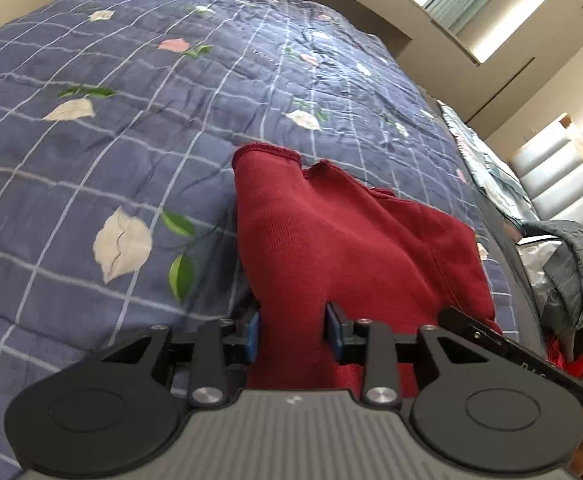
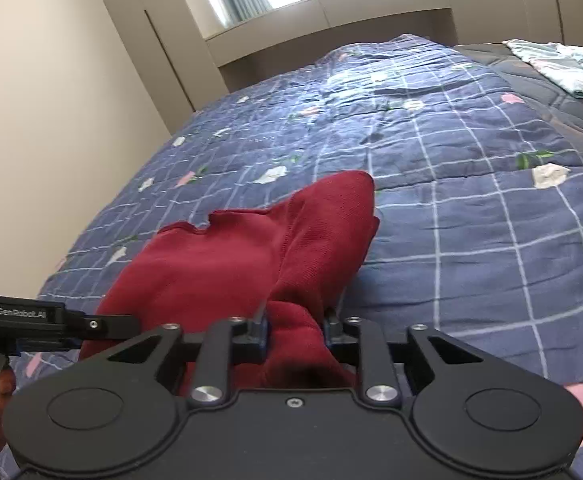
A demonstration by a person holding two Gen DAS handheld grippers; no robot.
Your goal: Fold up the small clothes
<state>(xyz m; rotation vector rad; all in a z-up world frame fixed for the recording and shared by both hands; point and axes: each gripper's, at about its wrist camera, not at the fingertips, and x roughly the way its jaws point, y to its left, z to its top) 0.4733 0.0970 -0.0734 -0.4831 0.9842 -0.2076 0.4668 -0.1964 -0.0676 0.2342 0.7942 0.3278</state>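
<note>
Left gripper (image 1: 293,334): fingers clamped on red garment (image 1: 331,240)
Right gripper (image 2: 296,330): fingers clamped on the same garment
Red garment: hanging between both grippers, far end resting on blue checked quilt (image 1: 91,160) on the bed

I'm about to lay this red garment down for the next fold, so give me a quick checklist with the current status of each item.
1. Left gripper clamped on the red knit garment: ok, cloth runs between its blue pads.
2. Right gripper clamped on the garment: ok, fabric bunched between its fingers.
3. Grippers clear of each other: ok, close side by side, not touching.
4. Garment flat and smooth: not ok, it hangs bunched with folds.
5. Landing space on the blue checked quilt: ok, open quilt ahead of the garment.
6. Hems aligned: cannot tell, the edges are partly hidden.
</note>
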